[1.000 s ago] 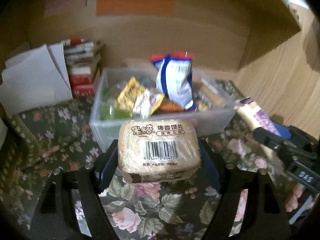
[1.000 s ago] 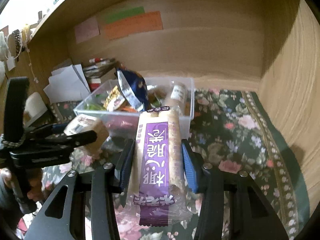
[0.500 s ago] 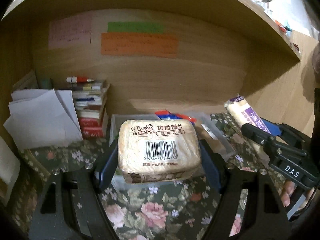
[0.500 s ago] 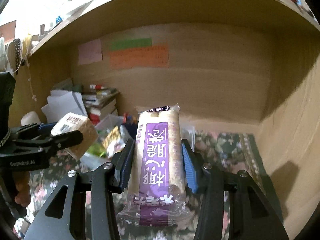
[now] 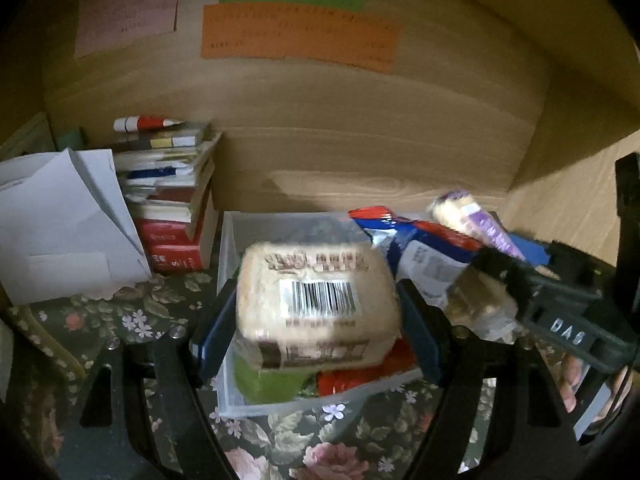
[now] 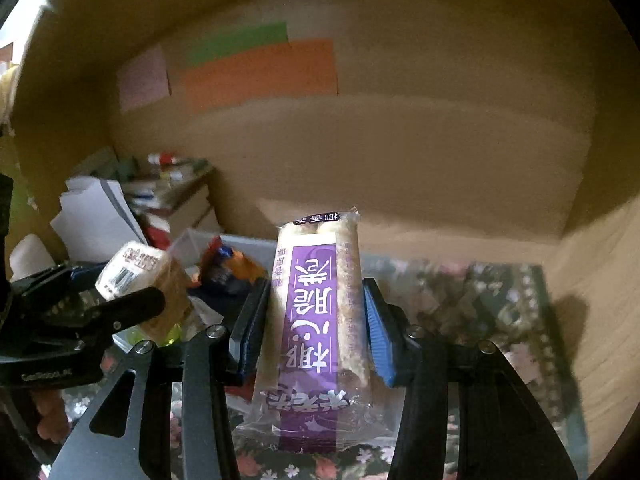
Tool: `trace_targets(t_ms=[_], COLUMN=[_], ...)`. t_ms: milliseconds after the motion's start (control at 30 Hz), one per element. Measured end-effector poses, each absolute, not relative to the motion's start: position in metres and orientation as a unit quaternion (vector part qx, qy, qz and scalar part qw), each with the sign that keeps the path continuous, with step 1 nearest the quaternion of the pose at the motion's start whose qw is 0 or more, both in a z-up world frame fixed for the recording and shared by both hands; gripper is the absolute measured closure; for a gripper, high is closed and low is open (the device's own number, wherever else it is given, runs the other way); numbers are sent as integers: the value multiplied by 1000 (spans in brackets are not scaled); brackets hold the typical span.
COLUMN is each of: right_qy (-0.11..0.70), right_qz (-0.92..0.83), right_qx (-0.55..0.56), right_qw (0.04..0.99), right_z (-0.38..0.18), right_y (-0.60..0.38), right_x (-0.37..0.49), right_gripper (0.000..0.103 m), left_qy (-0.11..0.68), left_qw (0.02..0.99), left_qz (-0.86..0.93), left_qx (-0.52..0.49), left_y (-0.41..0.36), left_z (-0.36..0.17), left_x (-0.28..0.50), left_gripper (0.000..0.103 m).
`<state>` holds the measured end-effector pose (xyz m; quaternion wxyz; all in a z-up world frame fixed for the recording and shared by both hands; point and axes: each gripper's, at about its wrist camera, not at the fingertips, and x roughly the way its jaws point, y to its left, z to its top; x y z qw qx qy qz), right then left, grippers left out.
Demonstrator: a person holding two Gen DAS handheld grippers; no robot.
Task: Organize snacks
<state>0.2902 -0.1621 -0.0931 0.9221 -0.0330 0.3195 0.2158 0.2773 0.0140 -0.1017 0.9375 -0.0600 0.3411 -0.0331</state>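
Your left gripper [image 5: 318, 320] clamps a tan barcoded snack pack [image 5: 316, 304]; your right gripper [image 6: 316, 324] pinches a long purple-labelled bar [image 6: 316, 312]. Both packs hang above the clear snack bin [image 5: 228, 248] on the floral cloth [image 5: 132, 320]. Behind stand books [image 5: 168, 200], blurred, perhaps with loose papers [image 5: 60, 224].

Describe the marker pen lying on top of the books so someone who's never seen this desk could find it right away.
Look in the wooden alcove, at the back wall's coloured paper notes. Below them on the left, beside the clear snack bin, leans a stack of books. The marker lies flat on top: the only round thing there, banded red and white.
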Motion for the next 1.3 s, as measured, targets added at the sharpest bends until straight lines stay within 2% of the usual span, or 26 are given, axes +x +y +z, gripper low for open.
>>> trace_targets(t_ms=[133,300,700,867,1067,1233,1300], right_qy=[340,326,217,166,128,111,108], right_qz=[218,218,225,232,238,233,235], right_qx=[-38,-34,-19,-6,-4,-6,-2], right_qw=[914,919,950,959,963,966,966], right_z=[-104,-92,-18,11,27,28,27], right_y=[-158,-167,-196,-205,-208,-205,-203], right_x=[295,287,206,162,120,100,94], right_gripper=[60,59,59,55,53,32,27], left_qy=[330,317,187,133,103,90,90], left_qw=[942,946,982,990,994,996,996], left_qz=[-28,-38,-17,-20,-19,-15,-13], left_qx=[-53,-59,-38,-28,-20,-13,-15], left_y=[14,16,8,1,-7,-11,-11], left_z=[-100,-89,-14,17,36,34,33], left_x=[278,268,177,130,89,70,66], left_gripper=[26,26,26,26,22,11,8])
